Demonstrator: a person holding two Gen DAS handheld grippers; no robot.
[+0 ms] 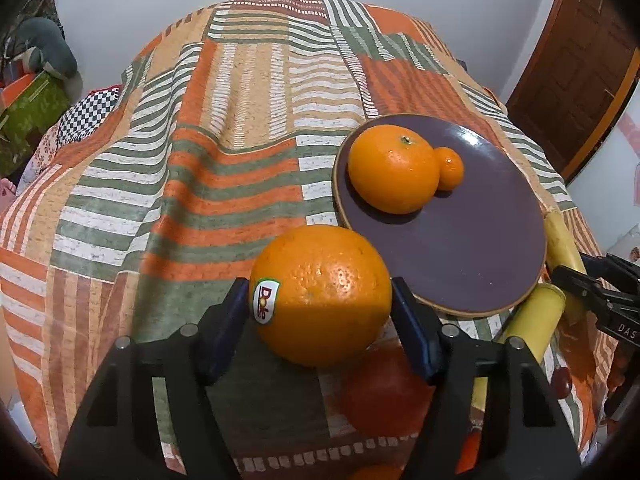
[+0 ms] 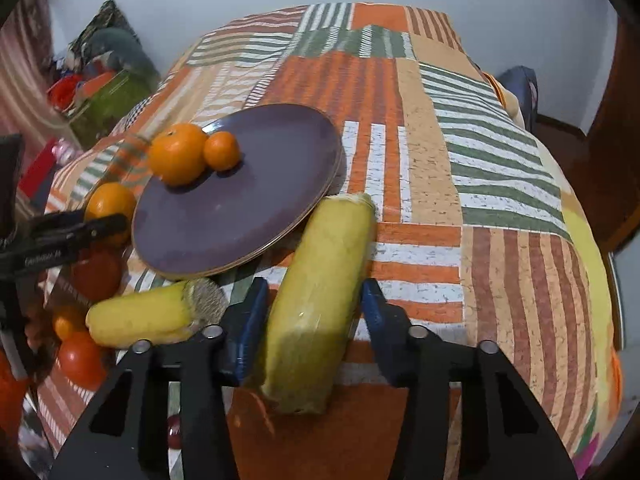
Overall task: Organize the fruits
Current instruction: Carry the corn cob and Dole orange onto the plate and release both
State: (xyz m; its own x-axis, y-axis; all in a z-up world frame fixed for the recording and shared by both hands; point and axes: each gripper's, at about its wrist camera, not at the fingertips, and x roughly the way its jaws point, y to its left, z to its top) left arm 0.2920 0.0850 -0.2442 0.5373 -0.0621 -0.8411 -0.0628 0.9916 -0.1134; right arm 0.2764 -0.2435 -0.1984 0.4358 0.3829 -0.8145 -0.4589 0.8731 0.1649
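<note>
Your left gripper (image 1: 320,304) brackets a large stickered orange (image 1: 322,294), blue pads at its two flanks; the right pad looks to touch the peel, while at the left pad you cannot tell contact from a sliver of gap, so a firm clamp is not certain. Your right gripper (image 2: 316,308) straddles a yellow corn cob (image 2: 320,300) lying lengthwise between its fingers, the left pad against the husk and the right pad just beside it, apparently with a sliver of space.

Both tools appear to be at the grasp step of sorting produce onto the purple plate (image 1: 480,248), which sits just beyond the left fingertips and to their right, and ahead-left of the right fingertips. The next move likely calls for firming both grips before lifting, then carrying the orange forward-right to the plate's bare near half.

By count: one plate; two oranges already on it, a big one (image 1: 394,168) touching a small one (image 1: 450,168); one orange between your left fingers; two corn cobs, the second (image 2: 148,316) lying left of the right fingers; at least two red tomatoes (image 2: 96,274) on the striped cloth (image 1: 240,120), near the left tool. Further small orange fruit at the frame edges is too blurred to count.
</note>
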